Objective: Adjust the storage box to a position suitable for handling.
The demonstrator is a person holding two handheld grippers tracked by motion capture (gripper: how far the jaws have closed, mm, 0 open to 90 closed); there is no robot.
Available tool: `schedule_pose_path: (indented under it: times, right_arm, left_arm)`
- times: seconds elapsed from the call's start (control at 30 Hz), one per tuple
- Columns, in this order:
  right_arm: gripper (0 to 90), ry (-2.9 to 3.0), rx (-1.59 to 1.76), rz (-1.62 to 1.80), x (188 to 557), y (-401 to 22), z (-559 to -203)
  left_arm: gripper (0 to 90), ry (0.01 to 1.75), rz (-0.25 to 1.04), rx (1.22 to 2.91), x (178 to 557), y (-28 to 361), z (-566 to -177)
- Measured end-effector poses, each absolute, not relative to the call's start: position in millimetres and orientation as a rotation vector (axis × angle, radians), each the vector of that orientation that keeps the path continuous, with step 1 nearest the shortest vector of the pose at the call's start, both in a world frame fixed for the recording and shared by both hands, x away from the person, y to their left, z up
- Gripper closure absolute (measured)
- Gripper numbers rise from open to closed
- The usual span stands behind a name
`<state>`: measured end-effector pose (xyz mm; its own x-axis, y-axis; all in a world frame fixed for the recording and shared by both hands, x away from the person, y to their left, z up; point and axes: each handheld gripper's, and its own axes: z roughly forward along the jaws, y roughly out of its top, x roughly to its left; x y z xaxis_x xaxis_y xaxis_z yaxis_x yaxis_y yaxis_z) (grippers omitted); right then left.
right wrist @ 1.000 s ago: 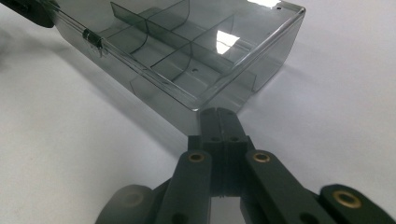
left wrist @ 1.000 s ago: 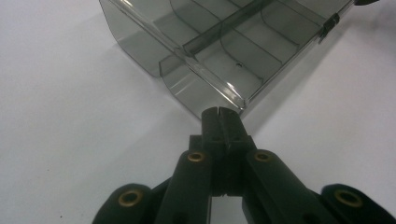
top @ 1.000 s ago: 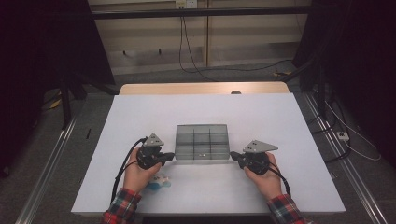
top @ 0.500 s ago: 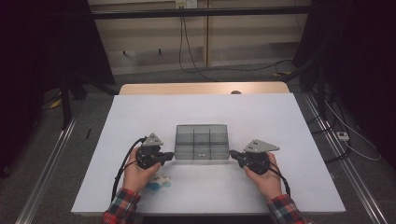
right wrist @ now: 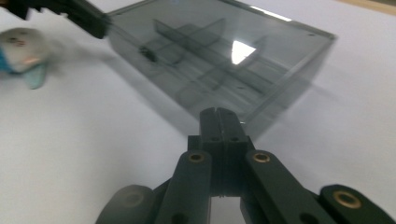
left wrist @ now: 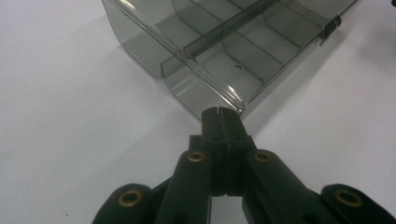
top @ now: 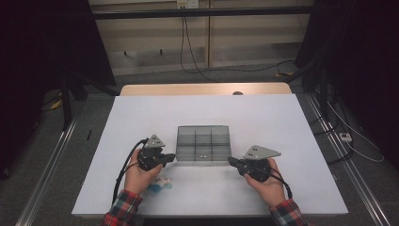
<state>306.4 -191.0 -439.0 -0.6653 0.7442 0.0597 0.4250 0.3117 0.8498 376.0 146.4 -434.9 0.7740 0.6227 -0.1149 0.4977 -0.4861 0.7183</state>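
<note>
A smoky clear plastic compartment box [top: 203, 144] sat on the white table [top: 282, 122], between the two grippers. The left gripper [top: 170, 157] had its jaws pressed together with nothing between them; its tip met the box's near left corner, touching or all but touching the rim in the left gripper view [left wrist: 222, 113]. The right gripper [top: 231, 161] had its jaws together too, also empty, its tip just at the box's near right corner [right wrist: 219, 114]; contact could not be told, that view being blurred. Dividers split the box [left wrist: 233, 42] into small cells. A small pale toy with blue parts [top: 160, 183] lay behind the left gripper, just beside the person's left hand [top: 141, 175]. The right hand [top: 264, 181] held its gripper level.
</note>
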Motion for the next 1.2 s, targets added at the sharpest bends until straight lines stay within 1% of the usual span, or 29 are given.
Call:
schedule_pose_path:
  times: [0.03,0.3,0.5,1.2]
  right_arm:
    - [90.0,2.24,1.047,1.29,306.4,-191.0,-439.0]
    - [90.0,2.34,0.998,1.287,316.7,-147.6,-451.7]
    - [90.0,2.355,1.003,1.28,324.6,-128.9,-457.7]
    - [90.0,2.326,1.052,1.286,332.2,-125.0,-459.6]
  left_arm:
    - [90.0,0.836,0.197,2.18,376.0,146.0,-435.5]
    - [90.0,0.843,0.201,2.181,376.4,149.9,-433.9]
    - [90.0,0.838,0.191,2.168,375.6,150.0,-433.0]
    - [90.0,0.834,0.186,2.165,376.1,148.3,-433.3]
